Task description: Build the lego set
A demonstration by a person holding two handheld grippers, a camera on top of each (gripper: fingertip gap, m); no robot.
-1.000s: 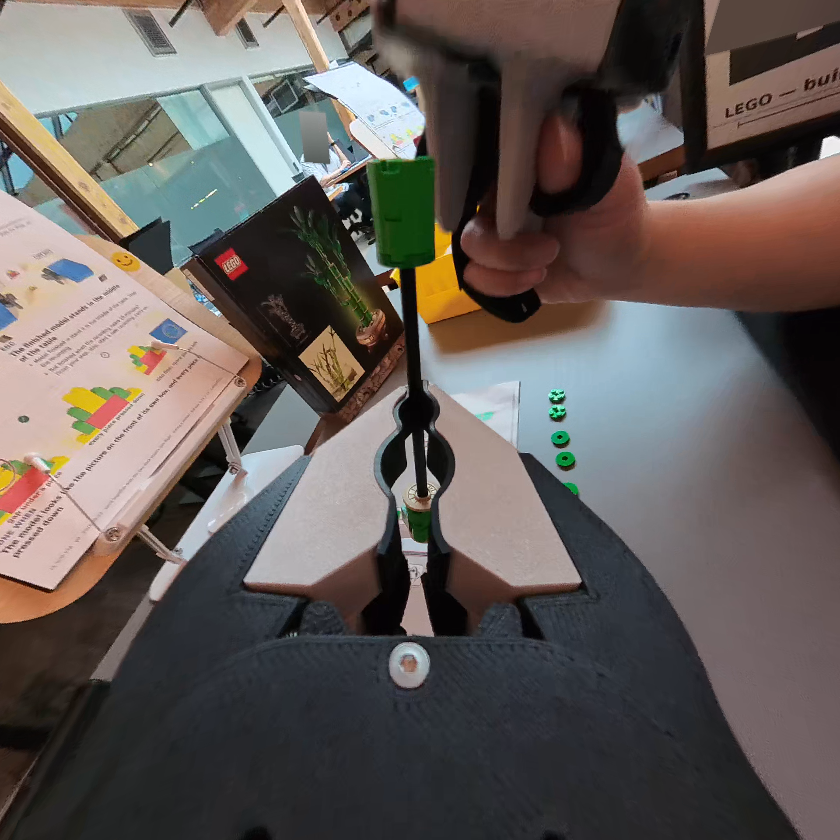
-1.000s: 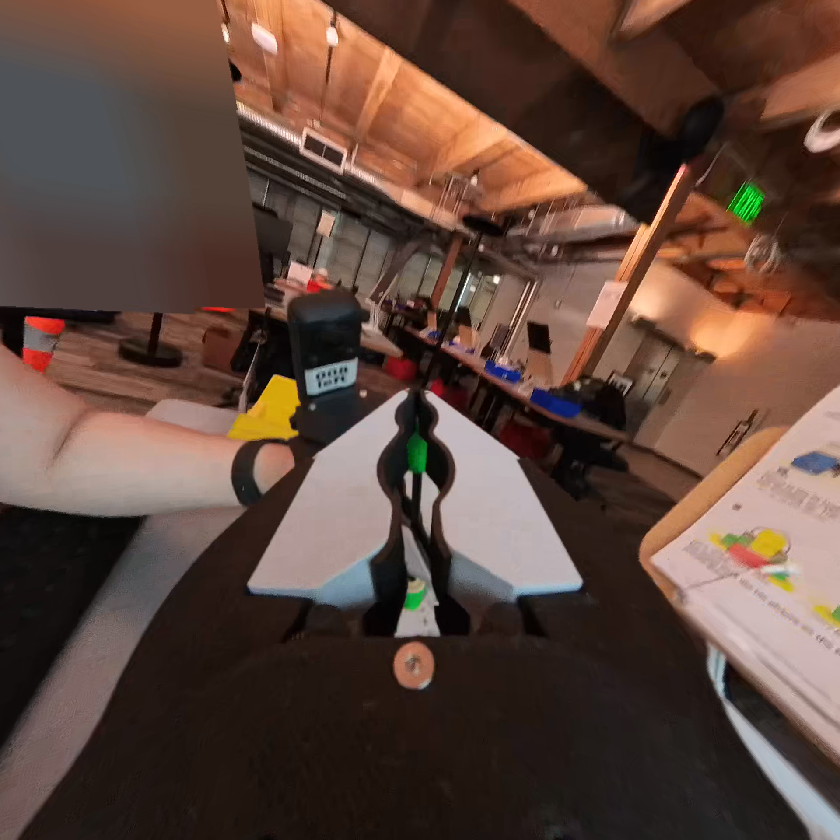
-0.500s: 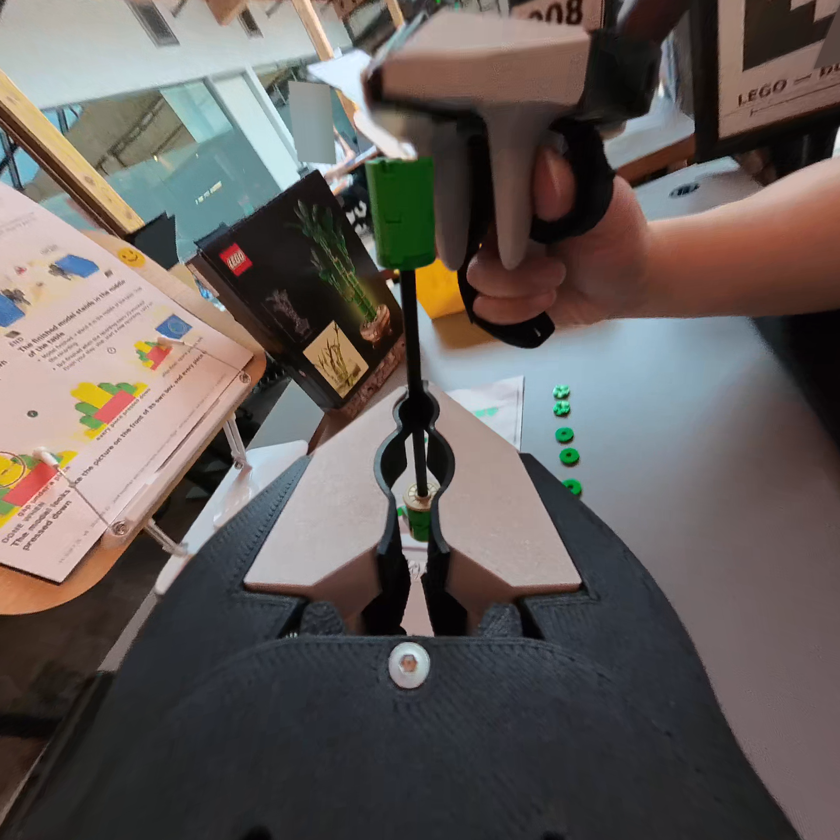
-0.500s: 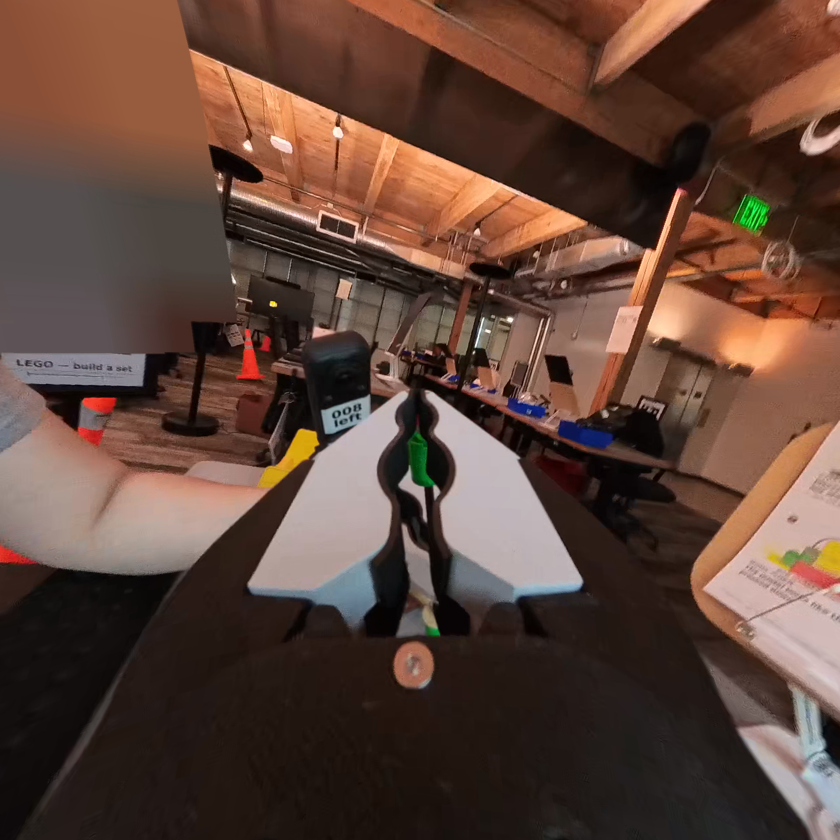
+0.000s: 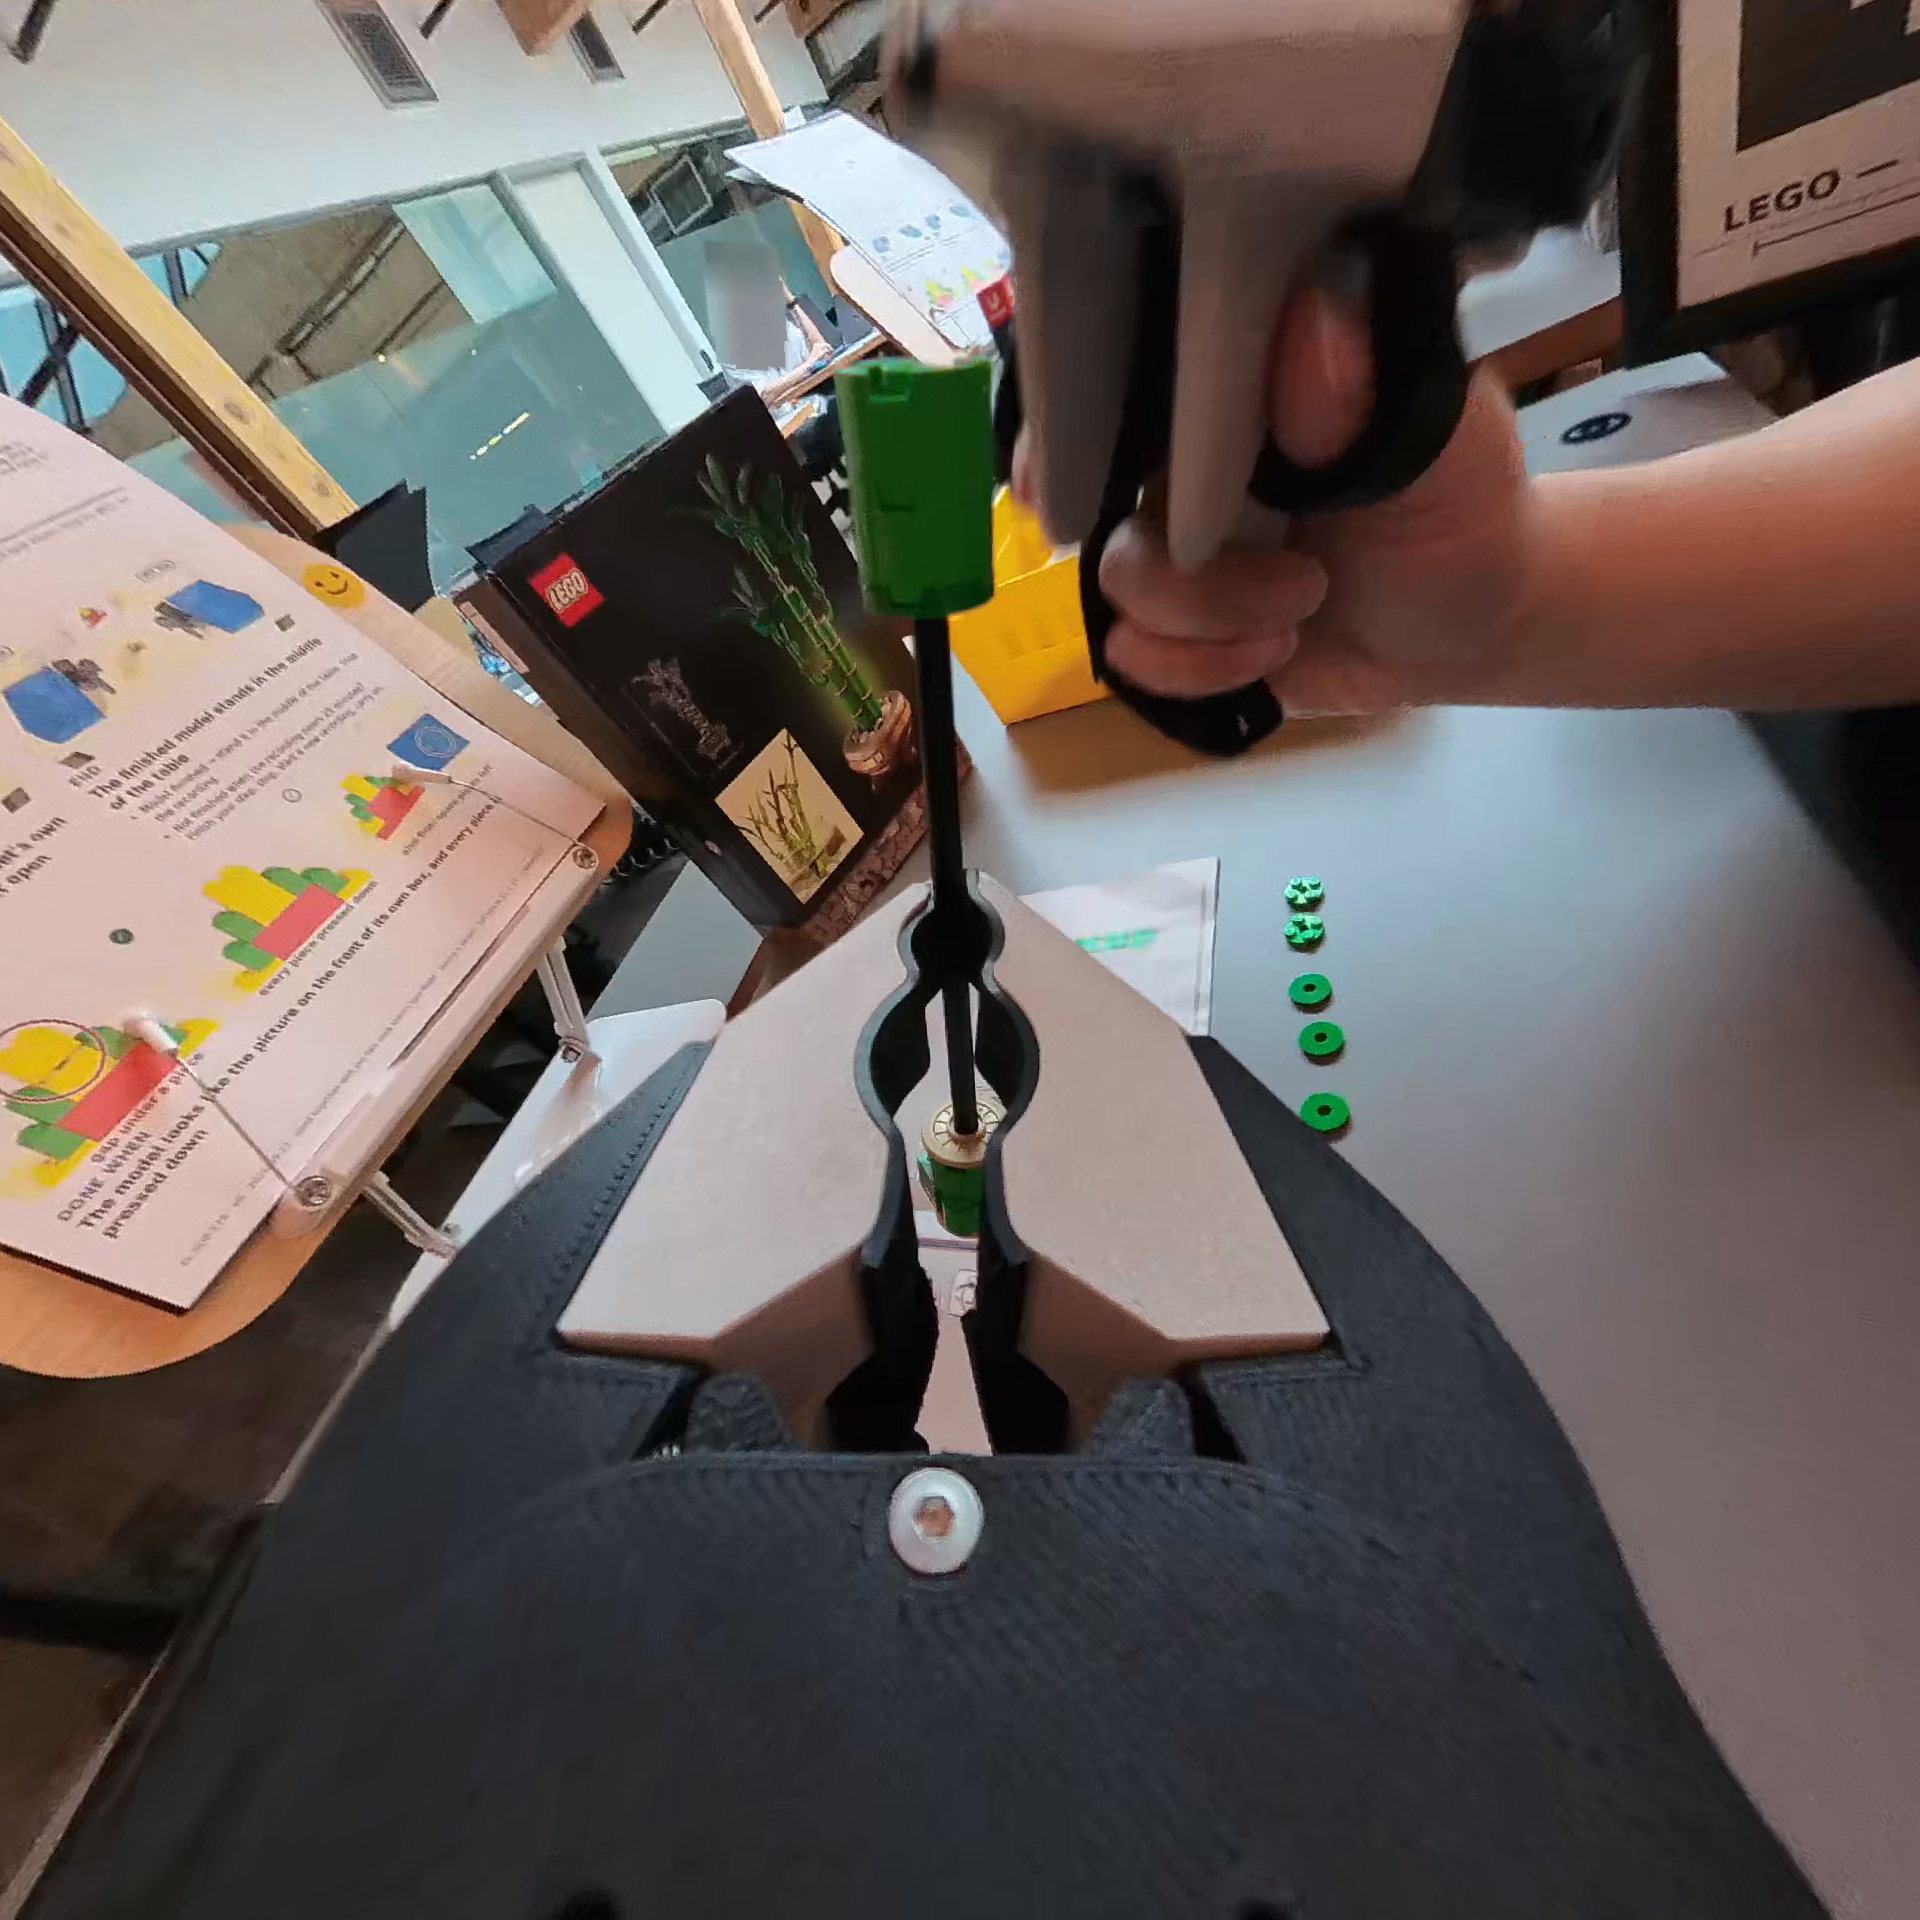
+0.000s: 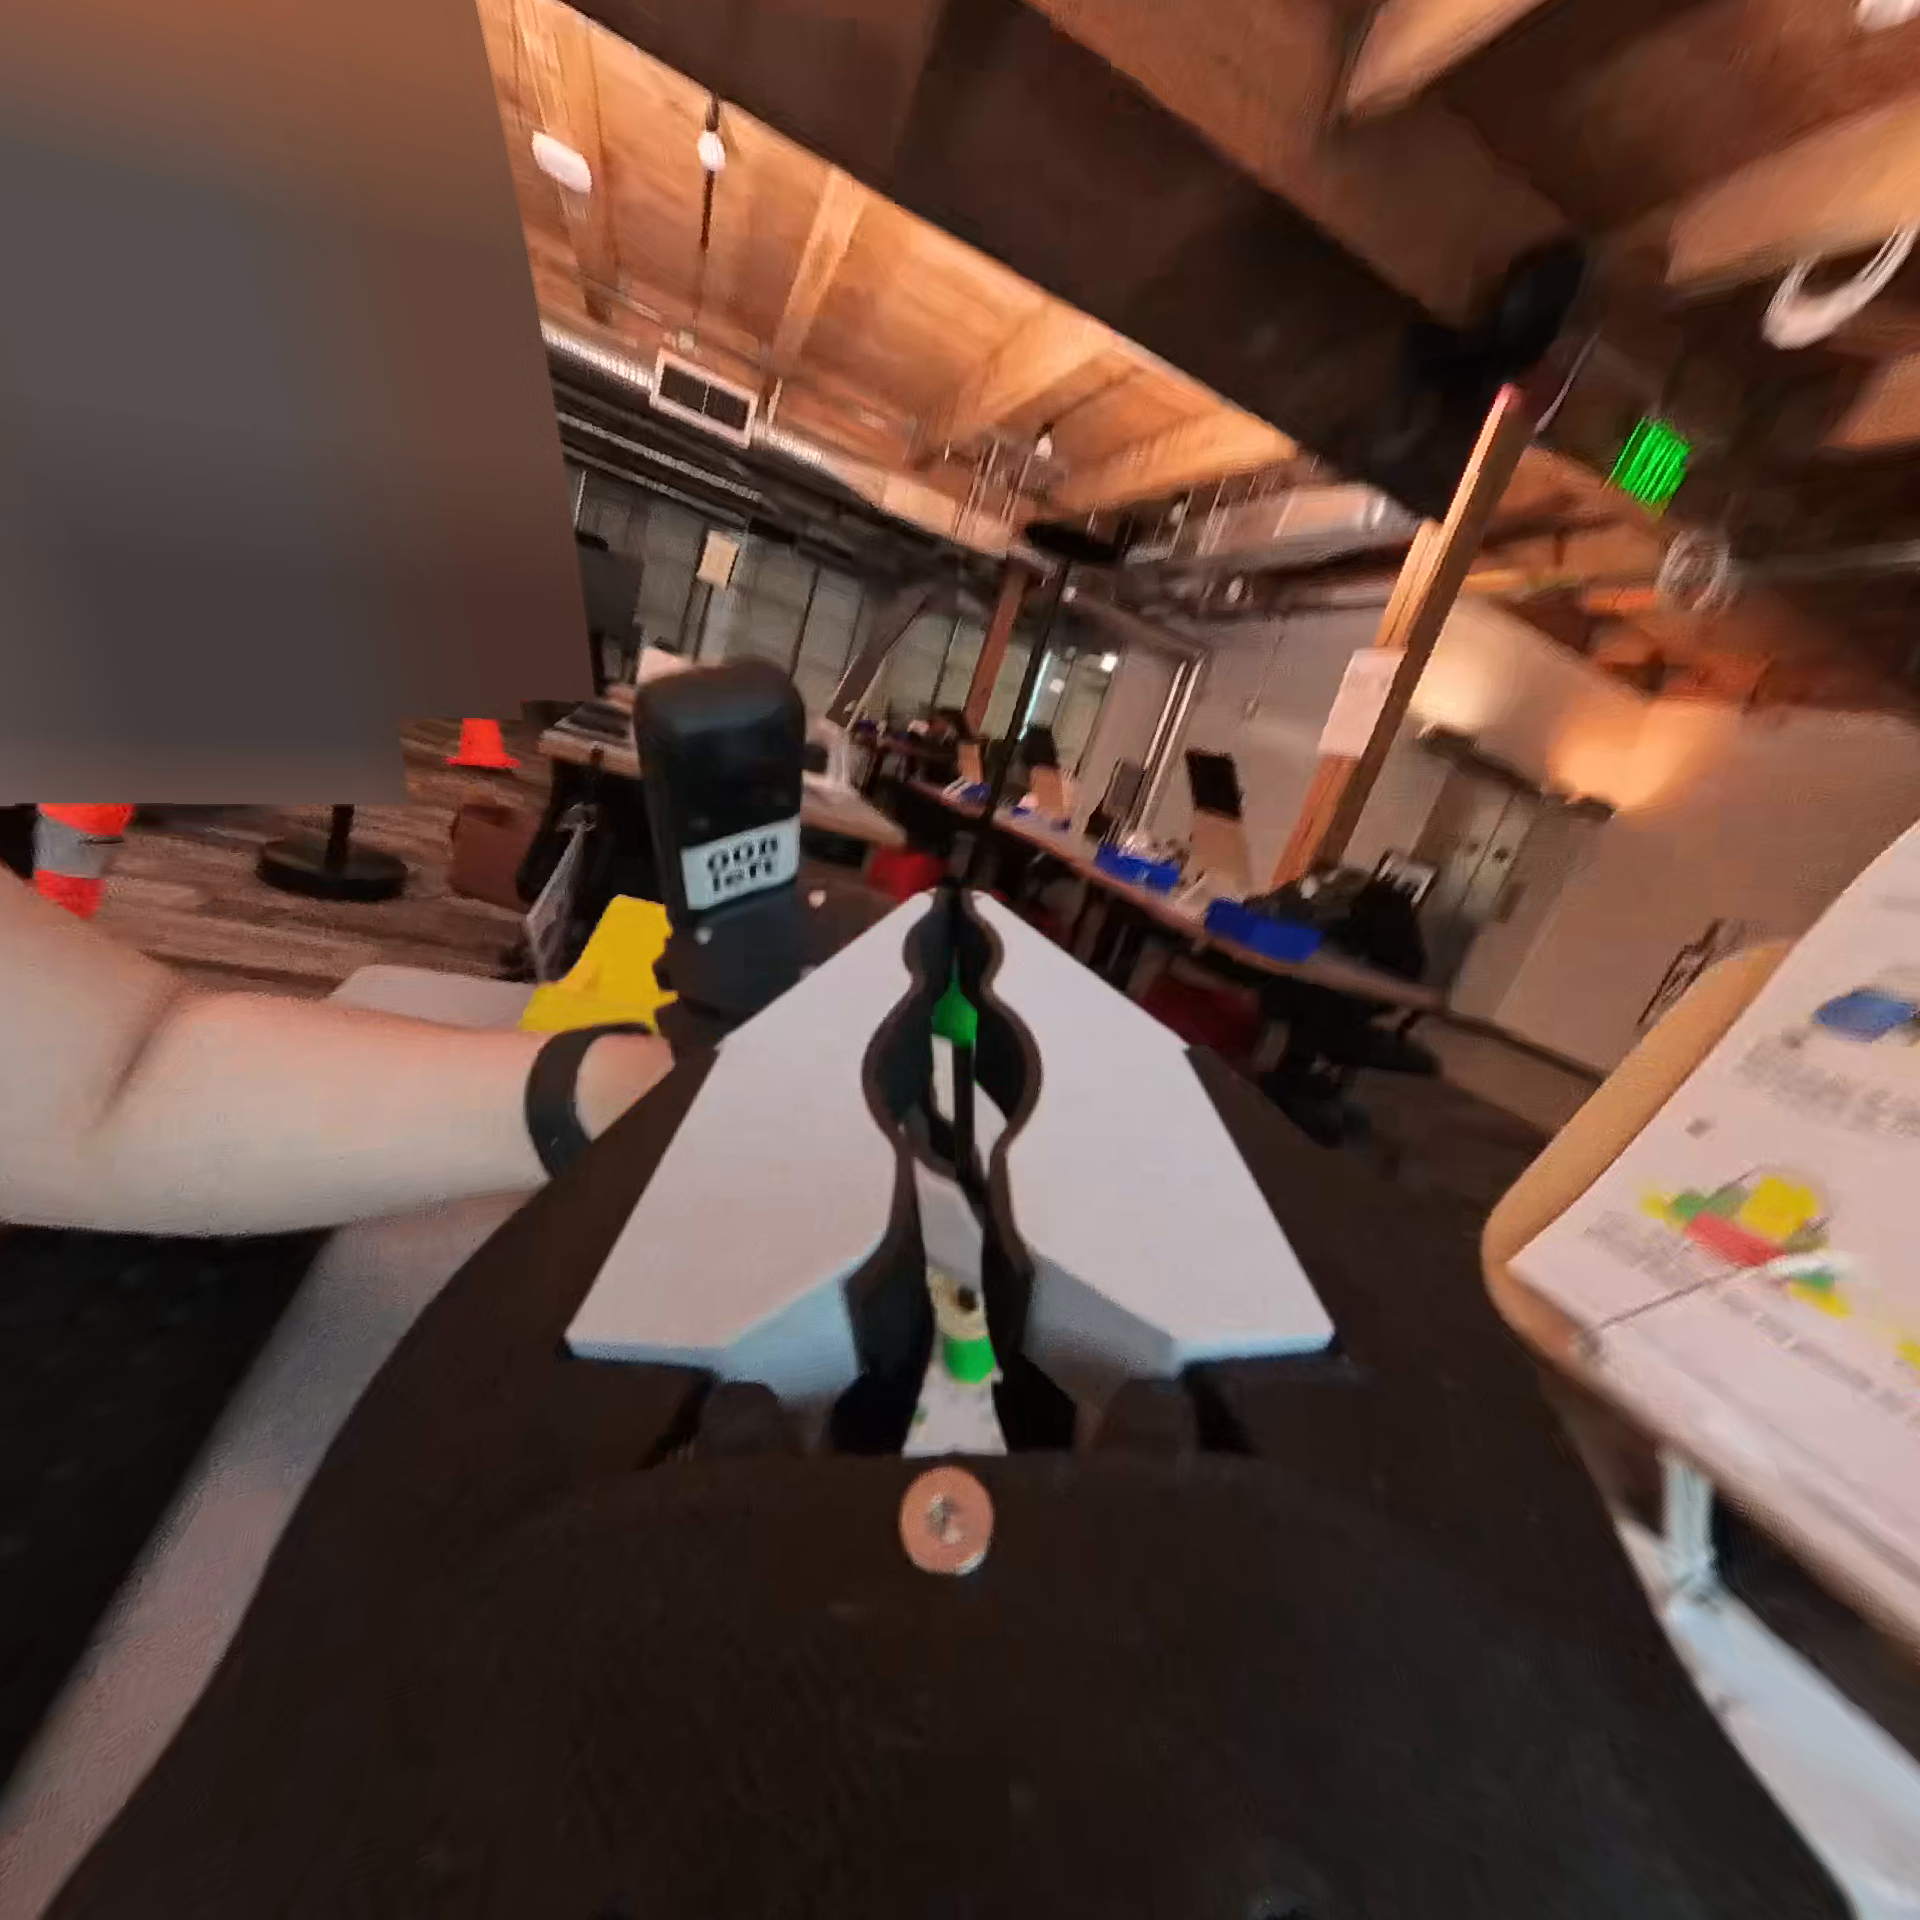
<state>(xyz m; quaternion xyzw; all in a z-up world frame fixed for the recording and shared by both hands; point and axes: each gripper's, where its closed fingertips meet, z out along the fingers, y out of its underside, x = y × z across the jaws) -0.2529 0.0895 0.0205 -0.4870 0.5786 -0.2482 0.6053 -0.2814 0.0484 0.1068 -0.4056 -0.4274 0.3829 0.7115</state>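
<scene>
My left gripper (image 5: pixel 948 914) is shut on a thin black rod (image 5: pixel 940 748) that stands upright. A green cylinder (image 5: pixel 914 488) sits on the rod's top end. A tan round piece (image 5: pixel 961 1127) and a small green piece (image 5: pixel 956 1195) sit on its lower end, between the fingers. My right gripper (image 6: pixel 943 914) has its jaws together and I see nothing held in them. It hovers just above and behind the cylinder, held by a hand (image 5: pixel 1382 582). Through its finger gap the cylinder (image 6: pixel 951 1013) and rod show below.
The dark set box (image 5: pixel 717 665) leans behind the rod. An instruction board (image 5: pixel 260 831) stands at the left. A yellow bin (image 5: pixel 1029 634) is at the back. Several small green round pieces (image 5: pixel 1311 992) lie in a row on the grey table (image 5: pixel 1558 1143), beside a white bag (image 5: pixel 1143 935).
The right gripper drew back and tilted up half a second ago, then came closer over the cylinder again and is blurred. The left gripper and rod have stayed nearly still.
</scene>
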